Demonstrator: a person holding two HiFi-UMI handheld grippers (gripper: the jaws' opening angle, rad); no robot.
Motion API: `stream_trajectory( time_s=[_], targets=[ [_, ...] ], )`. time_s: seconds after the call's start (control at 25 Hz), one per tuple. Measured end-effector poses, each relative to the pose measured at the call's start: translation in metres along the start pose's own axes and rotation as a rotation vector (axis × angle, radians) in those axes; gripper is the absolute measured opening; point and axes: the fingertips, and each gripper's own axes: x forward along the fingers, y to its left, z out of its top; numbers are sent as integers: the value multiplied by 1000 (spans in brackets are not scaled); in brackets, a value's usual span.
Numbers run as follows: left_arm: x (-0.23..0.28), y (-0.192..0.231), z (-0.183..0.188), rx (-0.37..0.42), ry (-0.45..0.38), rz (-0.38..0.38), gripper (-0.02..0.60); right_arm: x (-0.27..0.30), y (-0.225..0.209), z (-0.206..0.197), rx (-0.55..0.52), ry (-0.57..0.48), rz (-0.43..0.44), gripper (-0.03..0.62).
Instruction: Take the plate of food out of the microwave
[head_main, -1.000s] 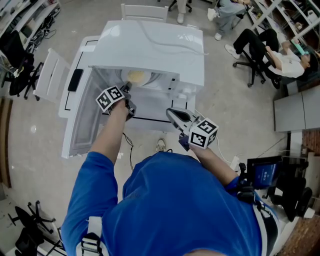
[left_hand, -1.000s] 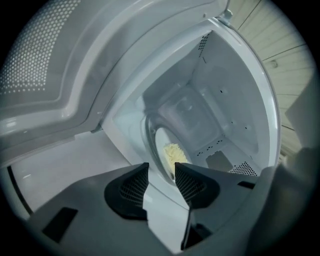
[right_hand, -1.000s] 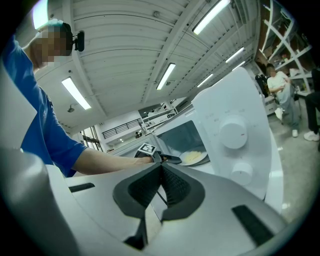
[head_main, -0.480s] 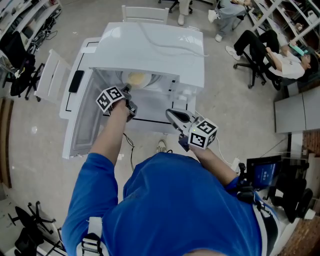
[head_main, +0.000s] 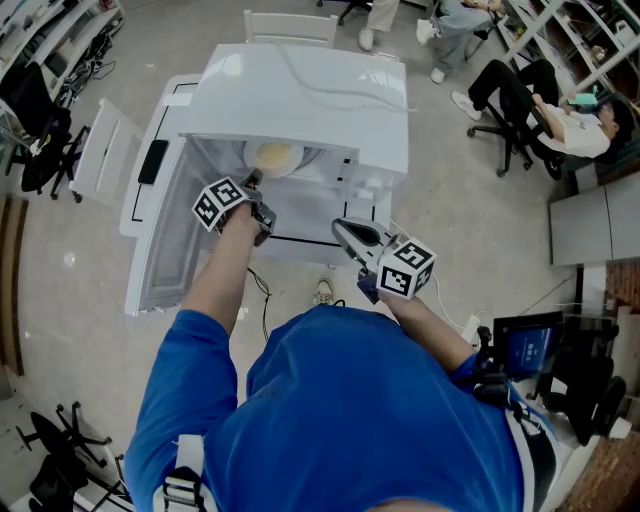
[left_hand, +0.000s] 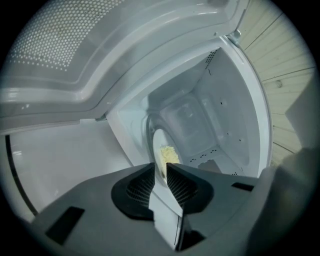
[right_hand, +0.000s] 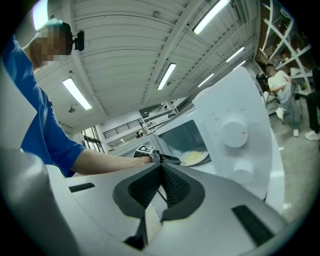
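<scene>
**A:** Round white plate (head_main: 273, 155) with the pale yellow heap of food (left_hand: 168, 155): where now?

**B:** Inside the boxy white microwave (head_main: 300, 95), upper middle of the head view. Not yet out. Edge-on just below centre in the left gripper view, with the near rim running straight in between the ribbed black pads (left_hand: 180, 187).

**A:** And the change just now?

**B:** A closing of the jaws on the left gripper (head_main: 252, 180), reaching in from the left of centre. Now narrowed right down and clamped on that near rim of the plate, white edge caught at the very tips.

**A:** Meaning for the task?

**B:** Looks like grip made, pull-out not begun. Probably next: drawing the plate level, out toward the bottom of the head view, clear of the open white door (head_main: 160, 230) swung wide at the left. Worth keeping flat. Held by one edge only, so could well sag or tip and shed the food.

**A:** And the right gripper (head_main: 340, 228)?

**B:** Just right of centre in the head view, outside the microwave, well apart from the plate. Jaws pressed together, nothing between them. Pointed across the front, with the two round white knobs (right_hand: 234, 132) at the right of its own view. No part in the hold; free to steady the far side if needed.
</scene>
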Motion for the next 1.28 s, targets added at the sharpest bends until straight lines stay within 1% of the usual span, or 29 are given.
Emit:
stream_trajectory(
  time_s=[0.08, 0.24, 0.44, 0.6, 0.88, 1.28],
  targets=[
    [1, -2, 0, -15, -4, -19, 69, 0, -1, 0, 1, 1, -1, 0],
    [6, -6, -4, -41, 18, -47, 106, 0, -3, 0, 1, 1, -3, 0],
    [11, -2, -13, -62, 60, -26, 106, 0, -3, 0, -3, 4, -2, 0],
    [14, 1, -16, -81, 72, -14, 104, -1, -5, 1, -5, 4, -7, 0],
    [13, 1, -13, -106, 58, -17, 67, -2, -7, 1, -2, 3, -11, 0],
    [0, -1, -8, -188, 7, -92, 35, -1, -2, -1, 9, 0, -4, 0]
  ],
)
